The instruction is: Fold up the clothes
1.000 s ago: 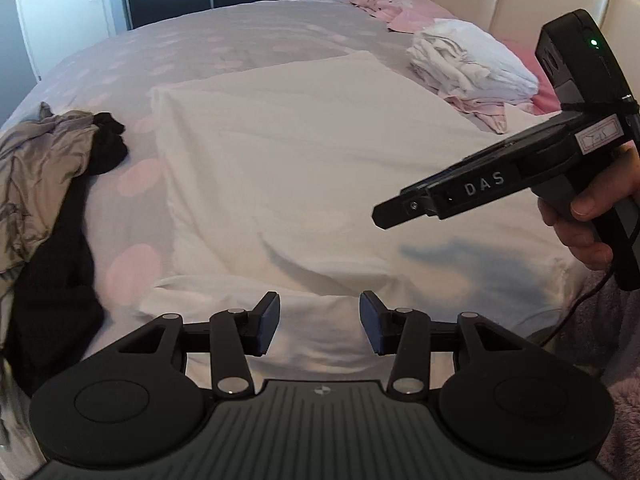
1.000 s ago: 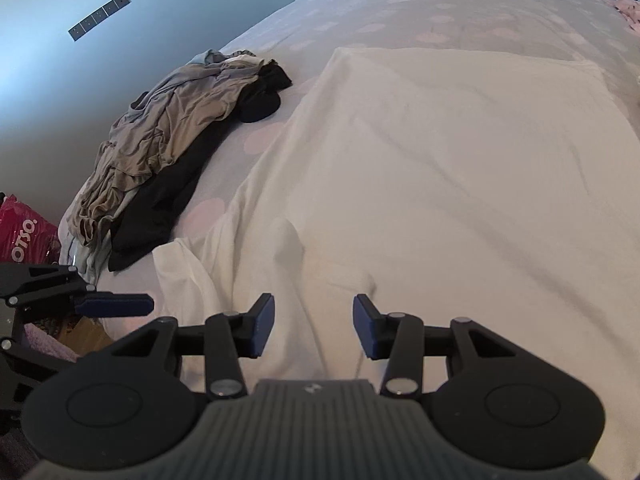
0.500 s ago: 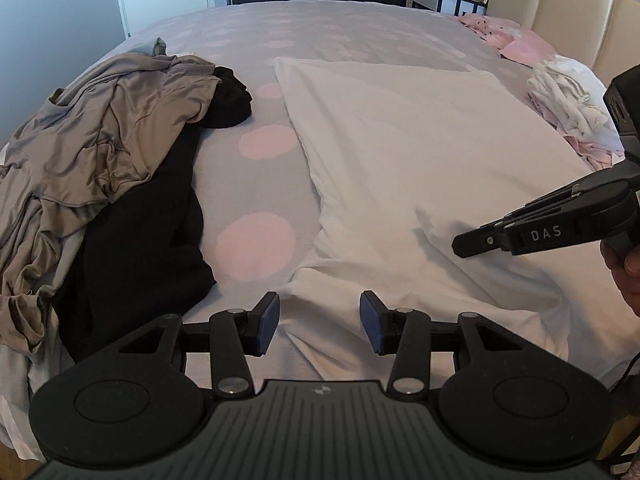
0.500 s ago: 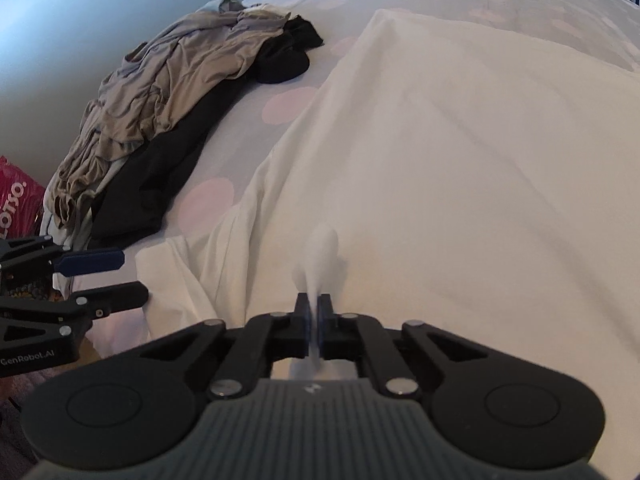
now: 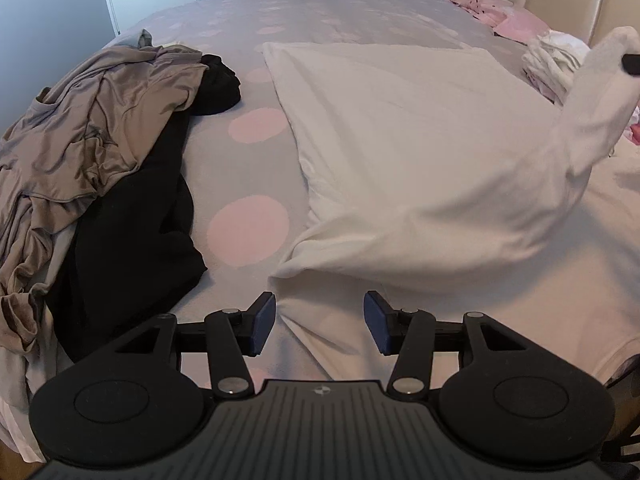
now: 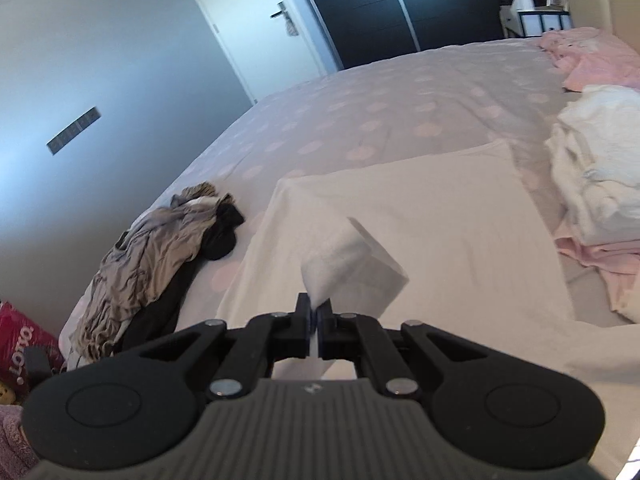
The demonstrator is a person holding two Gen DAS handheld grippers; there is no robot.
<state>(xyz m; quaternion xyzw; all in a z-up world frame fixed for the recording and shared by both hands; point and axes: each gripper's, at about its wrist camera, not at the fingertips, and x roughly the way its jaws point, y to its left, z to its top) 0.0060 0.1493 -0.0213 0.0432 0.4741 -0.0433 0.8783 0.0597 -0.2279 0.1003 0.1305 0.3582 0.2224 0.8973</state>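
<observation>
The bed (image 5: 320,12) fills nearly everything I see, its grey cover dotted with pale pink spots and running far back toward the dark wardrobe (image 6: 400,12) and the white door (image 6: 256,20). Spread across the middle of it lies the white garment (image 5: 400,128), flat over most of its area, its far edge straight and its near end bunched into folds just in front of me. One part of it rises off the bed at the right, drawn up into a peak. On the left side of the bed sits a heap of grey-brown clothes (image 5: 92,120) lying over a black garment (image 5: 132,232), well apart from the white one. At the far right a stack of folded white and pink laundry (image 6: 596,184) rests near the headboard. A red bag (image 6: 20,344) shows low at the left, off the bed. My left claw (image 5: 319,322) hangs over the near folds of the white garment with its jaws spread wide and nothing between them. My right claw (image 6: 316,320) has its jaws pressed together, pinching a fold of the white garment and holding it up above the bed
</observation>
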